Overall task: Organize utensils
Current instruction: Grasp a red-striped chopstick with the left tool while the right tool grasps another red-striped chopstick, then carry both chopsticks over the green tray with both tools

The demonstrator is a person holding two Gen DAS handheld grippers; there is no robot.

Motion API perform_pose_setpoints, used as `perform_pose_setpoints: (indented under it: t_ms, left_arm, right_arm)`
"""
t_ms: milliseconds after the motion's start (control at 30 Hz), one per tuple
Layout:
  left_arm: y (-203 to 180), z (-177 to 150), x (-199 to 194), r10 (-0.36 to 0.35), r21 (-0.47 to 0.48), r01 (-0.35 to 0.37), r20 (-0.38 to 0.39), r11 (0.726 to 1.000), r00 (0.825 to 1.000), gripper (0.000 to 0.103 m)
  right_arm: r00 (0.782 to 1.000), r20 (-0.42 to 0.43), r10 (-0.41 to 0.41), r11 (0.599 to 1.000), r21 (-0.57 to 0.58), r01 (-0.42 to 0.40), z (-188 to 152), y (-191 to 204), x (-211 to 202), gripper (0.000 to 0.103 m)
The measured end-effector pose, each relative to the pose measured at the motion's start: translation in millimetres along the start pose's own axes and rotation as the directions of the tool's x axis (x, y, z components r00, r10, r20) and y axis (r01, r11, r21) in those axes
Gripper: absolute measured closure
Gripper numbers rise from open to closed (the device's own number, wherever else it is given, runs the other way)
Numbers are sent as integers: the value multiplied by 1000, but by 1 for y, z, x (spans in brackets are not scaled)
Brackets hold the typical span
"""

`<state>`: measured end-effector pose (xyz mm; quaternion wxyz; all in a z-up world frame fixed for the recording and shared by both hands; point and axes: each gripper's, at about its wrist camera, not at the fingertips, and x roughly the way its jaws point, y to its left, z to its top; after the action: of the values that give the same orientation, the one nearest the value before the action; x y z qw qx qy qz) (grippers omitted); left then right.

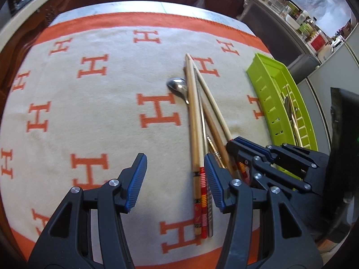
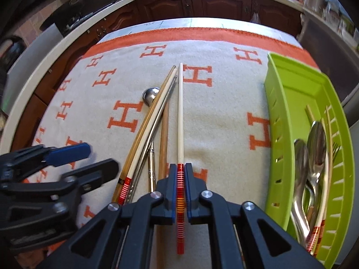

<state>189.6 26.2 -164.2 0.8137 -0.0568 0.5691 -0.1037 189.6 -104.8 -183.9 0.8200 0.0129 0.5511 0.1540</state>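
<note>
A loose pile of chopsticks [image 1: 194,123] lies on the cream cloth with orange H marks [image 1: 89,112], across a metal spoon [image 1: 177,84]. My left gripper [image 1: 175,181] is open just above the cloth. Its right finger rests beside the banded ends of the pile, and nothing is between its pads. My right gripper [image 2: 180,170] is shut on the red-banded end of a white chopstick [image 2: 180,112], which points away from me, to the right of the pile [image 2: 154,123]. The spoon [image 2: 150,94] shows under the sticks. In the right wrist view the left gripper [image 2: 89,159] is at the lower left.
A lime green slotted tray [image 2: 289,103] sits at the cloth's right edge, holding spoons [image 2: 314,148], a fork and some chopsticks. The tray [image 1: 269,85] also appears in the left wrist view. Dark wooden cabinets [image 2: 202,2] stand beyond the table's far edge.
</note>
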Motion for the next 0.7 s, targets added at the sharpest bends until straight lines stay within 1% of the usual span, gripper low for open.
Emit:
perform_pose_setpoints:
  t_ms: [33, 167, 200, 567, 700]
  left_arm:
    - [-1, 1, 3, 4, 5, -4, -4, 1000, 1000, 54]
    - [-9, 6, 18, 56, 25, -55, -43, 998, 998, 58]
    - [-12, 7, 17, 78, 35, -77, -31, 996, 996, 58]
    - [-13, 11, 20, 101, 30, -100, -25, 995, 995, 58]
    - [-16, 12, 20, 130, 37, -129, -23, 991, 991, 58]
  right_arm:
    - [1000, -2, 6, 1000, 5, -6, -1, -1, -1, 97]
    - [1000, -1, 12, 1000, 15, -12, -8, -4, -5, 97]
    - [1000, 1, 16, 1000, 18, -16, -9, -5, -7, 97]
    - [999, 15, 31, 999, 33, -32, -16, -13, -16, 98]
    - [999, 28, 42, 998, 42, -43, -19, -15, -23, 98]
